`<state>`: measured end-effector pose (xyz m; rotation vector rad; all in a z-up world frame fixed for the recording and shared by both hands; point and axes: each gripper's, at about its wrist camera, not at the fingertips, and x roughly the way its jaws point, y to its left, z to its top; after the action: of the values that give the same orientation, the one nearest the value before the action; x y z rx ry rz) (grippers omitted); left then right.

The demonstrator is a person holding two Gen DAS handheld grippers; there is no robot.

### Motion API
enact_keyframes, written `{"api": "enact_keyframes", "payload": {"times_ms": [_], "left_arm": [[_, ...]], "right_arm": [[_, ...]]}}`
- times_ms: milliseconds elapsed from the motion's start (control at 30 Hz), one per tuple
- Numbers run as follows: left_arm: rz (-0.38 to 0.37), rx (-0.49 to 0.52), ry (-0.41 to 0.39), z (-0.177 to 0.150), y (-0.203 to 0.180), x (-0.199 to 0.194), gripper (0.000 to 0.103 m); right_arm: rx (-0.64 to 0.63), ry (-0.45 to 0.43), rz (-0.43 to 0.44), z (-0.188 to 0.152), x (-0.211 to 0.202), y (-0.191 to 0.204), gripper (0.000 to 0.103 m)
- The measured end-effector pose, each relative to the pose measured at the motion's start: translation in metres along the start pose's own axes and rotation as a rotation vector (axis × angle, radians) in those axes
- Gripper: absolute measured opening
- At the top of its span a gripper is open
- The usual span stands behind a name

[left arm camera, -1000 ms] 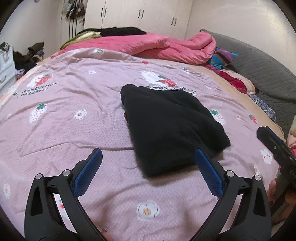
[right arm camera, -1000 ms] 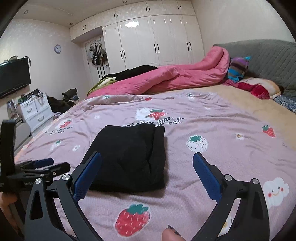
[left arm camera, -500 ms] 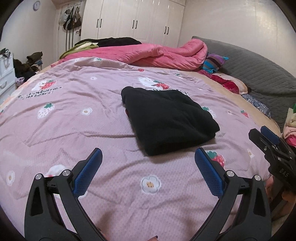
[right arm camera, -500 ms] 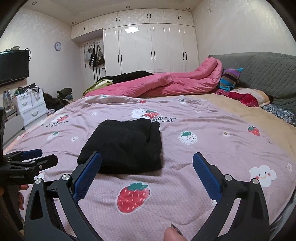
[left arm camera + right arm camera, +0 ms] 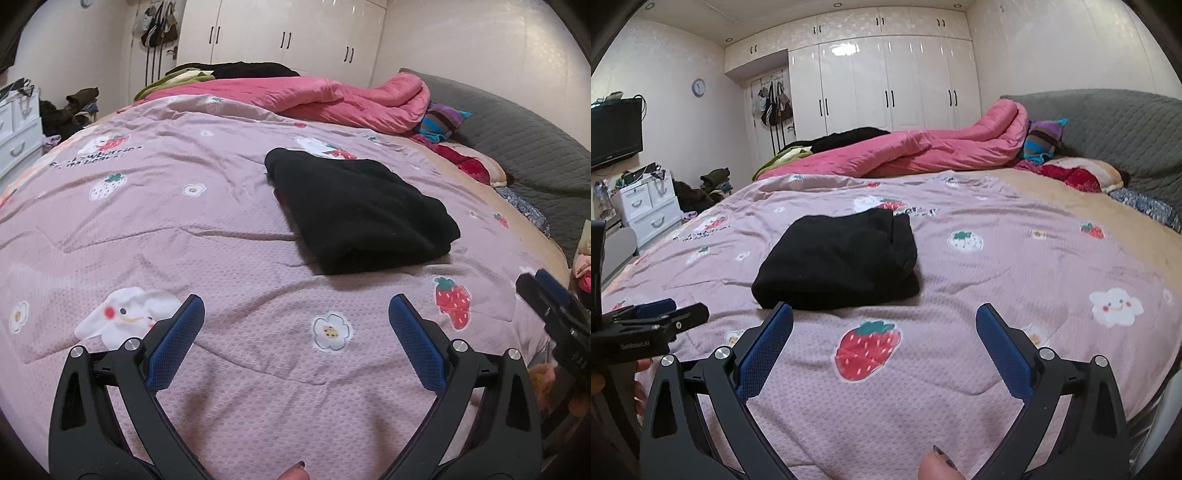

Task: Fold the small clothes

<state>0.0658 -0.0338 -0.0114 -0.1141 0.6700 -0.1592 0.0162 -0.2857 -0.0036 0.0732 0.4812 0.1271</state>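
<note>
Pink strawberry-print quilt [image 5: 997, 258] covers the bed, and mid-quilt lies the black garment [image 5: 838, 262], already a compact folded bundle; folding looks finished, though its far edge is hard to judge. Beyond the garment sit a rumpled pink duvet [image 5: 923, 151] and white wardrobes [image 5: 886, 74]. Nearer than the garment, left gripper [image 5: 295, 328] and right gripper [image 5: 884, 328] hang spread apart, empty.

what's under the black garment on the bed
The folded black garment lies on the pink printed quilt. A strawberry print peeks out at its far edge; anything else beneath is covered.
</note>
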Motion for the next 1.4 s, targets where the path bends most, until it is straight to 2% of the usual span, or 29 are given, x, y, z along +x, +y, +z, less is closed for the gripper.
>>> {"api": "enact_keyframes", "payload": {"times_ms": [267, 500, 667, 1400], "left_arm": [[0.019, 0.0, 0.014, -0.004, 0.007, 0.007, 0.094], [0.026, -0.002, 0.031, -0.007, 0.012, 0.015, 0.094], [0.061, -0.005, 0.035, -0.007, 0.017, 0.018, 0.094], [0.082, 0.009, 0.036, -0.006, 0.019, 0.017, 0.094]], "right_arm": [[-0.054, 0.053, -0.031, -0.011, 0.02, 0.01, 0.099], [-0.028, 0.097, -0.035, -0.013, 0.038, 0.011, 0.099], [-0.052, 0.105, -0.036, -0.015, 0.042, 0.018, 0.099], [-0.047, 0.108, -0.047, -0.014, 0.042, 0.014, 0.099]]}}
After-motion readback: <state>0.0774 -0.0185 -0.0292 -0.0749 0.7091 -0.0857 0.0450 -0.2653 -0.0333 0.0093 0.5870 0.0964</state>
